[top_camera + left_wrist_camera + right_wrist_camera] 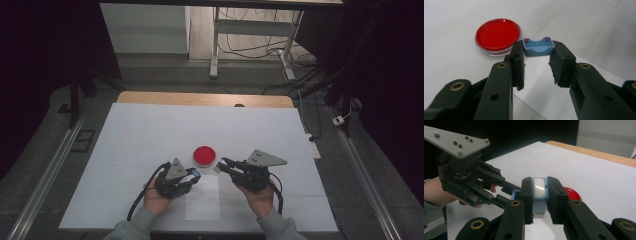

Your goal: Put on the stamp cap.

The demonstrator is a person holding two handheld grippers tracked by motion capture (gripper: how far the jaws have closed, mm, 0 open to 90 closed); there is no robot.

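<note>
A round red dish (204, 155) with a clear rim lies on the white table top (150, 130), just beyond both grippers. My left gripper (195, 175) is shut on a small light-blue cap (539, 47), pinched at its fingertips with the hollow side facing the camera; the red dish (498, 35) sits to its upper left. My right gripper (221, 165) is shut on a blue and white block (539, 190), held upright between its pads. In the right gripper view the left gripper (510, 191) reaches in from the left, its tips close to the block, with the dish (572, 193) behind.
A loose white paper sheet (202, 200) lies under the grippers near the front edge. The far table edge shows bare wood (200, 98). Beyond it stand a desk frame (215, 45) and floor cables (300, 65). Metal rails (50, 165) run along both sides.
</note>
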